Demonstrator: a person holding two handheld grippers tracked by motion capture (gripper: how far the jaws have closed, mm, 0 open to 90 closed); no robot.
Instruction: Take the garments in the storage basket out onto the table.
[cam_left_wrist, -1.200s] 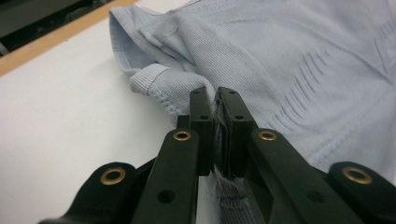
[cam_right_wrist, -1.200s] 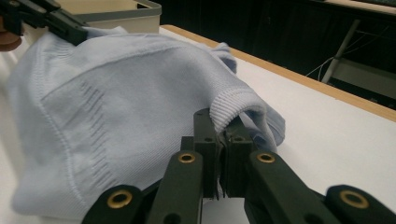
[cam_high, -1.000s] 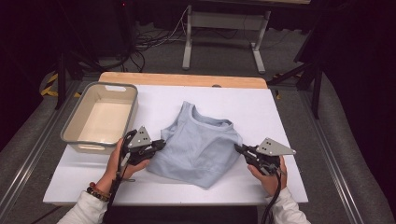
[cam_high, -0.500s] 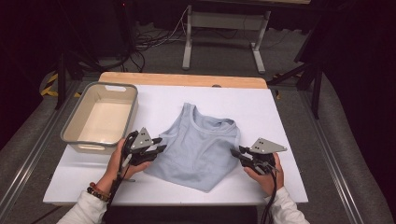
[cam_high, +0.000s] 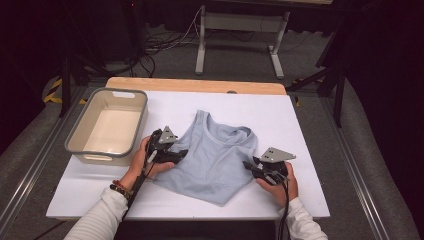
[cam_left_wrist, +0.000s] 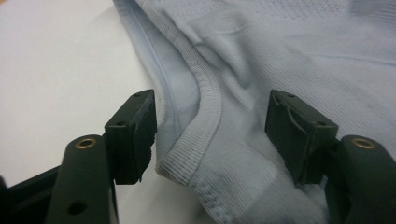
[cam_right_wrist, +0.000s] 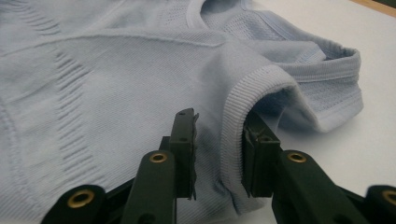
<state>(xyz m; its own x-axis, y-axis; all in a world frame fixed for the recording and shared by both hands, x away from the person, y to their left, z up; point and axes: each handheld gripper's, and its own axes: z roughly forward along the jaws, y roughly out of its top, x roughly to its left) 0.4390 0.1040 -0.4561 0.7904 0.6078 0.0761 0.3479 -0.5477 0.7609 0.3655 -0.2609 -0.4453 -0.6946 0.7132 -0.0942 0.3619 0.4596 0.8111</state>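
- Nearest the front edge of the white table (cam_high: 300, 120), the person's two forearms in white sleeves come up from below; the left wrist wears a beaded bracelet (cam_high: 119, 188).
- The right gripper (cam_high: 248, 165) sits near the front right part of the table, its tips at the right edge of the light blue tank top (cam_high: 215, 160). In the right gripper view the right gripper (cam_right_wrist: 218, 154) has a ribbed armhole hem (cam_right_wrist: 233, 121) standing between its two jaws; the jaws have just been opening, there is a gap on the left jaw's side, and the pads no longer squeeze the fabric.
- The left gripper (cam_high: 181, 154) lies at the left edge of the top, a little farther from the front edge than the right one. In the left gripper view the left gripper (cam_left_wrist: 212, 135) stands spread wide, jaws having just been opening, with the ribbed hem (cam_left_wrist: 205, 121) lying on the table between them and touching neither pad firmly.
- The tank top lies flat in the middle of the table, folded with its hem toward the front edge and its neckline toward the far edge.
- Left of the top, near the table's left edge, stands a grey tub (cam_high: 80, 131) with a cream inside, well apart from the garment.
- Along the far edge a strip of bare wood (cam_high: 195, 85) shows beyond the white surface.
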